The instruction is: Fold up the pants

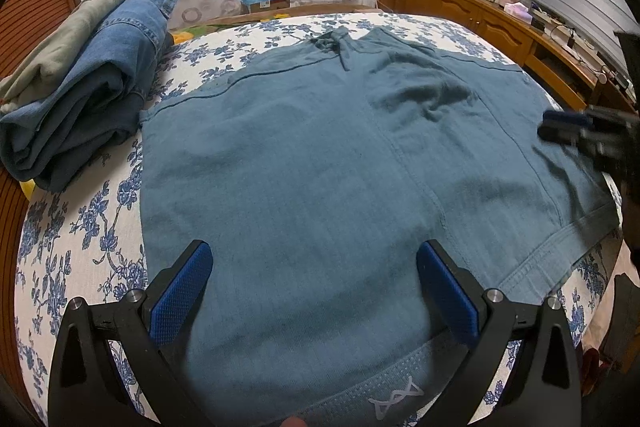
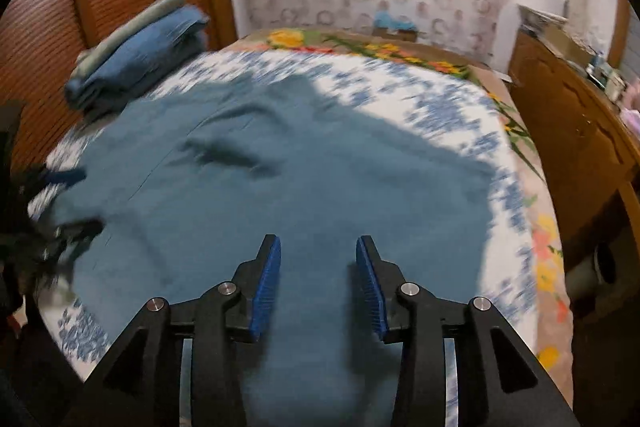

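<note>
Filling most of both views, the bed (image 1: pixel 100 239) wears a white cover printed with blue flowers, and a yellow-and-orange floral layer shows along its far edge in the right wrist view. Spread flat across the cover lie the teal pants (image 1: pixel 320 167), waistband and drawstring toward the far side, with a rumpled patch right of the centre seam. At the bed's left edge sits a folded stack: blue jeans (image 1: pixel 88 95) with a grey-green garment (image 1: pixel 80 23) on top, just beside the pants' corner. A wooden cabinet (image 1: pixel 460 7) crowded with small items runs along the right wall. The left gripper (image 1: pixel 314 291) hovers over the near part of the pants, its blue-padded fingers spread wide with only cloth seen beyond them. The right gripper (image 2: pixel 318 279) hangs above the pants' right side in a blurred view, its fingers parted with nothing pinched between them.
</note>
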